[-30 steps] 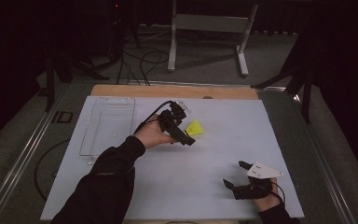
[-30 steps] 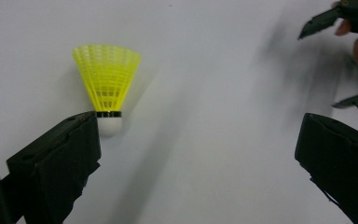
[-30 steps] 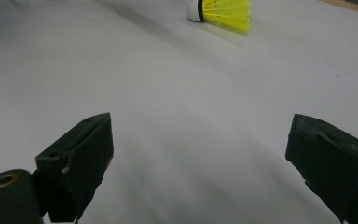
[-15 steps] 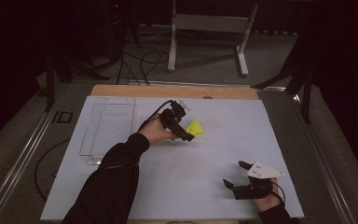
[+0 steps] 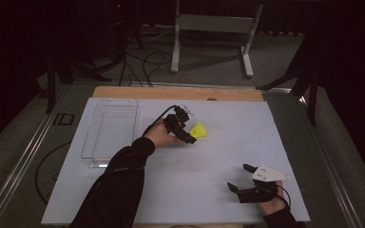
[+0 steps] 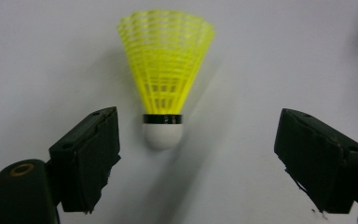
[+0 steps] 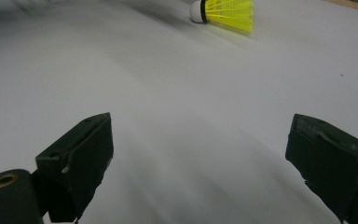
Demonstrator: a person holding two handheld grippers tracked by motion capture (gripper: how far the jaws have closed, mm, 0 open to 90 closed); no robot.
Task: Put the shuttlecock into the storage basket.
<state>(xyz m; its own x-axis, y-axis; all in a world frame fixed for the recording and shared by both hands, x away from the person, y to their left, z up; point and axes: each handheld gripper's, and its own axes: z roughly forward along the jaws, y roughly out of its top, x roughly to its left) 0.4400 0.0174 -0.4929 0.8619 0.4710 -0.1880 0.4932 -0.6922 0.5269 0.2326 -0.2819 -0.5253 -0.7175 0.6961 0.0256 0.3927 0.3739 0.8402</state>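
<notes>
A yellow shuttlecock (image 6: pixel 165 79) lies on its side on the white tabletop (image 5: pixel 209 156), near the middle and a little toward the far edge, to the right of a clear plastic tray (image 5: pixel 109 130) that sits at the left. The left tongs (image 6: pixel 196 140) are spread wide and sit right at the shuttlecock, with its white cork tip pointing back between the jaws, nearer the left one, and nothing pinched. The right tongs (image 5: pixel 242 178) rest well apart at the near right corner of the tabletop, also spread wide and empty; in the right gripper view the shuttlecock lies far off at the top. By its look the shuttlecock should be very light, so it will likely skid or roll away at the slightest nudge. The netted plastic skirt looks springy and would probably flex or crumple under a hard squeeze. The rounded cork and the dark band just above it seem the firmer place to take hold, gently, with both jaws meeting it evenly.
</notes>
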